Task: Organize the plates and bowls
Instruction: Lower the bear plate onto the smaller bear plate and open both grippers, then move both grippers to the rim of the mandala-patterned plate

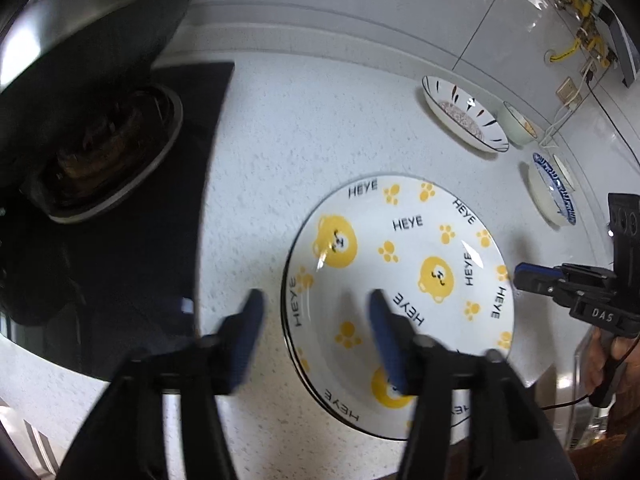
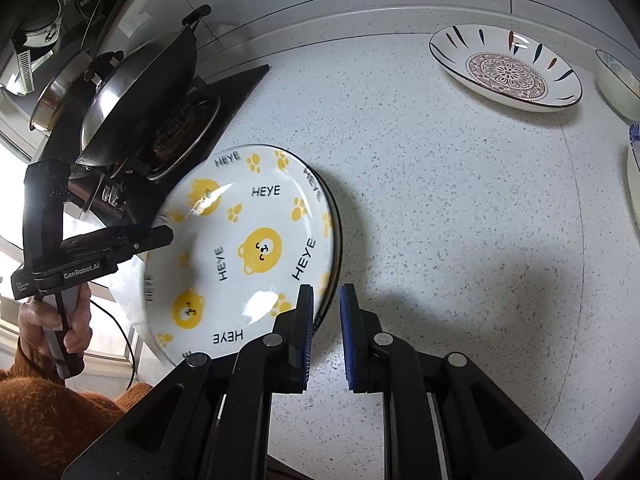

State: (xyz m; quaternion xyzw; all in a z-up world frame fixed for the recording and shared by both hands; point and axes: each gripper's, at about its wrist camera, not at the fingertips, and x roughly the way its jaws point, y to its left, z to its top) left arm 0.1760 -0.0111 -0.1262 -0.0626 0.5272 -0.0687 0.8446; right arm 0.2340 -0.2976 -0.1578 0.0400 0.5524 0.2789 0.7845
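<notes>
A white plate with yellow bears and "HEYE" lettering (image 1: 400, 280) (image 2: 248, 248) lies on the speckled counter; a second plate rim shows under it in the right wrist view. My left gripper (image 1: 316, 320) is open, straddling the plate's left rim just above it. My right gripper (image 2: 326, 312) is open with a narrow gap, its jaws either side of the plate's right rim; in the left wrist view it (image 1: 524, 276) reaches that edge. A mandala plate (image 1: 464, 114) (image 2: 506, 68), a pale bowl (image 1: 520, 124) (image 2: 618, 84) and a blue-rimmed dish (image 1: 550, 190) sit farther back.
A black hob (image 1: 132, 240) with a wok (image 2: 140, 92) on its burner lies left of the plates. White tiled wall (image 1: 360, 0) runs behind the counter. Cables and yellow gas fittings (image 1: 580, 20) sit at the far right.
</notes>
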